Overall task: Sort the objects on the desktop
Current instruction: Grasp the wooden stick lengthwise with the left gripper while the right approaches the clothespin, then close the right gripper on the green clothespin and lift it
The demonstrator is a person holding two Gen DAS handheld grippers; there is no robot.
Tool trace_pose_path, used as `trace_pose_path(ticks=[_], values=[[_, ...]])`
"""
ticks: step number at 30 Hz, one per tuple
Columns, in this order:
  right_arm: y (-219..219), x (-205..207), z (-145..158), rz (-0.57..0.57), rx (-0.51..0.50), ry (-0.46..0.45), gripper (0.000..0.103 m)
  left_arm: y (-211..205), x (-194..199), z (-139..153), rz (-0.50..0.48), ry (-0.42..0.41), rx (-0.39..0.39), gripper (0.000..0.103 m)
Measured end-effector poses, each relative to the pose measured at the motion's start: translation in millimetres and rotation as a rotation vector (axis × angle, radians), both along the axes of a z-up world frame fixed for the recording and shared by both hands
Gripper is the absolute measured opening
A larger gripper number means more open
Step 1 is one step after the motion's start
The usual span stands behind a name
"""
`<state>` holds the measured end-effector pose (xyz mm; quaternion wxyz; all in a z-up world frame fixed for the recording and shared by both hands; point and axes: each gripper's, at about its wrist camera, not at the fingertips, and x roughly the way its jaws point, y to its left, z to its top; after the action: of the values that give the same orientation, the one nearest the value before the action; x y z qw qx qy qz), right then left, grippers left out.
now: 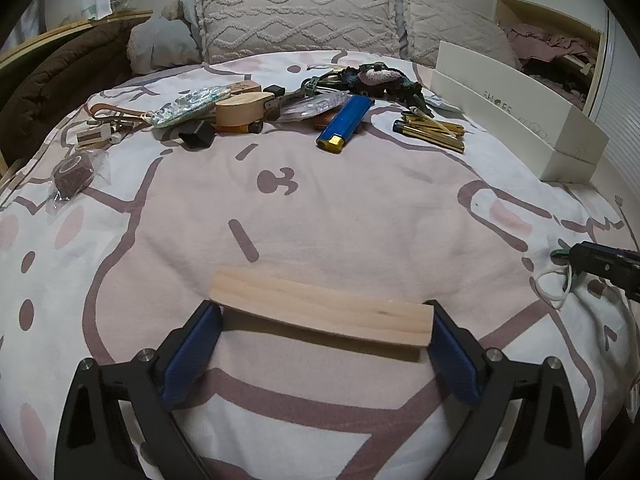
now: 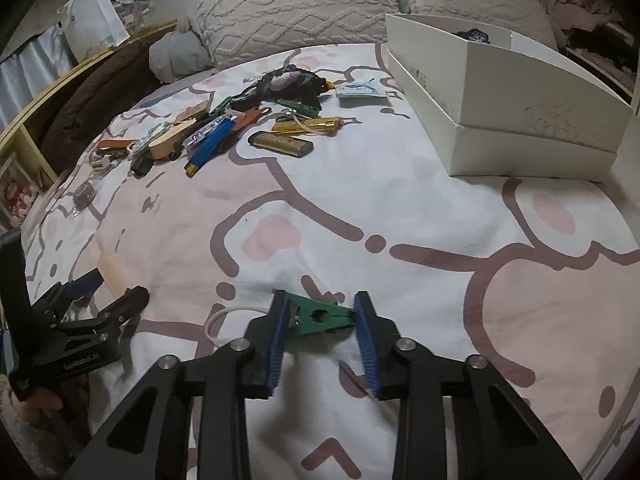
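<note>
Clothespin, green plastic with white cord loop [image 2: 320,315], lying on the pink-printed bedsheet [image 2: 400,200] between our right gripper [image 2: 322,334] pads, left gripper [image 1: 326,332] clamping the pale wooden block [image 1: 320,312]: we pinch squarely before lifting toward the white cardboard box [image 2: 500,136].

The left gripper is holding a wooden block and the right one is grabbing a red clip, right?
Not quite. The clip is green, not red, as the right wrist view shows. The left gripper does hold the wooden block, and the right gripper is at the clip.
</note>
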<state>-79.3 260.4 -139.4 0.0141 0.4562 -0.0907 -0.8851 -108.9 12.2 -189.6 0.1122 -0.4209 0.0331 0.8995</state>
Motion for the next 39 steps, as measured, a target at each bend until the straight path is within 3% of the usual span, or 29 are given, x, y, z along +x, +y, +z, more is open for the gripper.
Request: trace_pose_path(ticks=[6, 7, 9, 10, 23, 30, 35, 39], values=[[3, 1, -1, -0.025, -0.019, -0.021, 0.035, 1, 5, 2, -0.002, 0.007, -0.002, 0.099], [4, 1, -1, -0.029, -0.023, -0.025, 0.04, 1, 5, 2, -0.002, 0.008, -0.001, 0.099], [4, 3, 0, -0.039, -0.047, -0.027, 0.086, 1, 8, 2, -0.001, 0.011, -0.002, 0.099], [4, 4, 1, -0.043, -0.059, -0.017, 0.087, 2, 8, 2, 0.0, 0.012, -0.002, 0.099], [-12, -12, -12, -0.092, -0.026, -0.078, 0.087, 1, 18, 4, 0.006, 0.011, 0.012, 0.099], [-16, -10, -17, -0.068, 0.054, -0.045, 0.068, 0, 18, 4, 0.006, 0.012, 0.014, 0.099], [-10, -7, -17, -0.077, 0.056, -0.025, 0.052, 1, 19, 4, 0.006, 0.013, 0.014, 0.099], [-4, -4, -14, -0.075, 0.019, -0.018, 0.052, 1, 19, 4, 0.007, 0.012, 0.014, 0.099]])
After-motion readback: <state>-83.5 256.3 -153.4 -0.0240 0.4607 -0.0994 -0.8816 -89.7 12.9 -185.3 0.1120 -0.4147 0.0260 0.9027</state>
